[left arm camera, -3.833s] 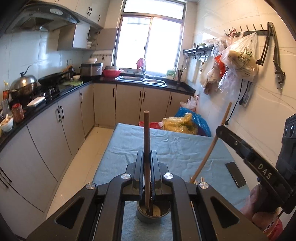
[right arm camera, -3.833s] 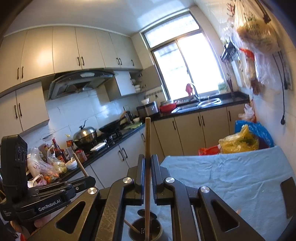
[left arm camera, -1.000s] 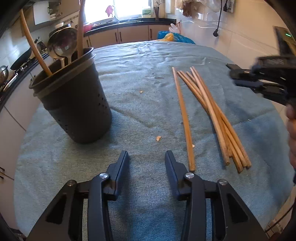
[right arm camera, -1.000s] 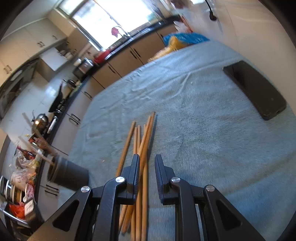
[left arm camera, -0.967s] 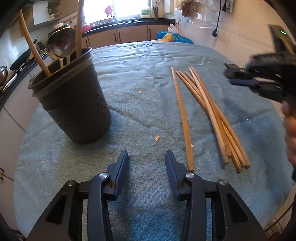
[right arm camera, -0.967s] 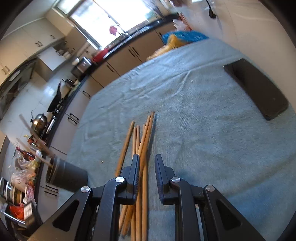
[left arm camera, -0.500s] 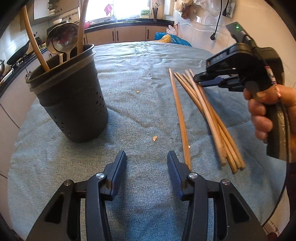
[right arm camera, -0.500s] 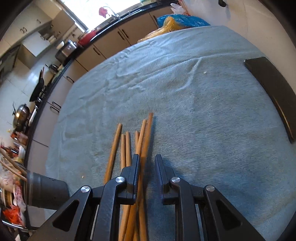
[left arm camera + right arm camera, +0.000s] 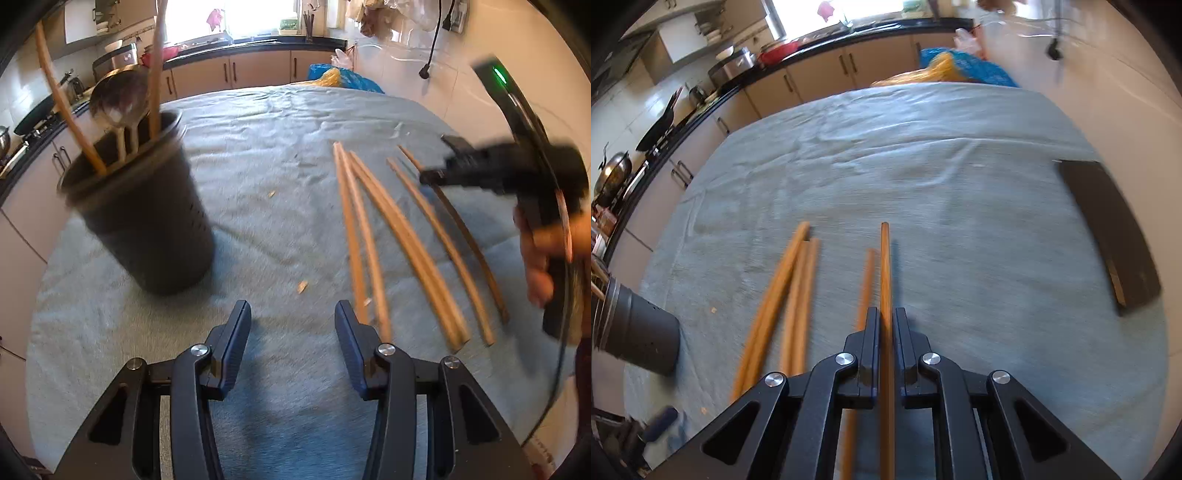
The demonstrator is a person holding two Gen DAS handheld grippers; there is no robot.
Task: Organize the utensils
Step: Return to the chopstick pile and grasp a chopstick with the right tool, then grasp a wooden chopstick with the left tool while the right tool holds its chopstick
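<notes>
The right gripper has its jaws shut on one wooden chopstick, which runs forward between the pads, its far end clear of the grey-blue cloth. Just left of that stick lies a thinner one, and further left three more chopsticks lie close together on the cloth. The dark utensil holder stands well to the left of them, near the cloth's edge. Far right of the held stick, a flat black slab lies on the cloth.

The left gripper hangs over the near part of the cloth with its jaws partly apart and nothing between them. The utensil holder stands ahead and to its left, holding two chopsticks and metal spoons. The loose chopsticks fan out to the holder's right. Beyond them, the right gripper shows, held in a person's hand
</notes>
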